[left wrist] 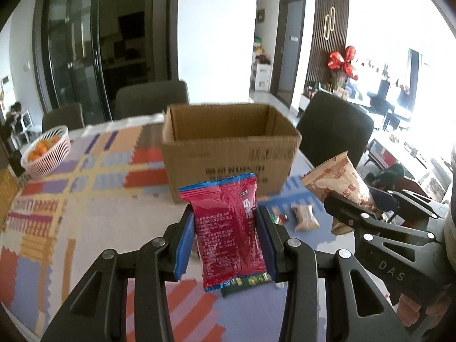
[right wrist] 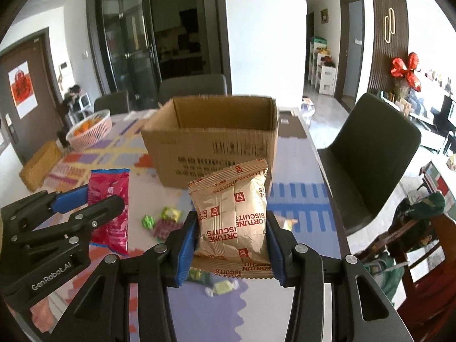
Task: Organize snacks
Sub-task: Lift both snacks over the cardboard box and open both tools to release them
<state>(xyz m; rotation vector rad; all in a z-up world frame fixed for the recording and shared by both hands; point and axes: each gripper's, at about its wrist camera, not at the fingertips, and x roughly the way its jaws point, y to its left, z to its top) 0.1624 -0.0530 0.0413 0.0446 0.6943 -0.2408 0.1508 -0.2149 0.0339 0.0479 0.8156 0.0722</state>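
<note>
My left gripper [left wrist: 226,222] is shut on a red snack packet with blue edges [left wrist: 228,228], held above the table in front of an open cardboard box [left wrist: 228,154]. My right gripper [right wrist: 232,228] is shut on a tan Fortune Biscuits packet [right wrist: 232,216], also held in front of the box [right wrist: 211,148]. In the left wrist view the right gripper [left wrist: 370,216] with its tan packet [left wrist: 339,182] is at the right. In the right wrist view the left gripper [right wrist: 85,202] with the red packet [right wrist: 109,213] is at the left.
Small wrapped candies [right wrist: 164,219] and a small biscuit pack [left wrist: 305,218] lie on the patterned tablecloth [left wrist: 85,199] near the box. A pink basket of oranges [left wrist: 45,151] stands at the far left. Dark chairs [right wrist: 373,148] surround the table.
</note>
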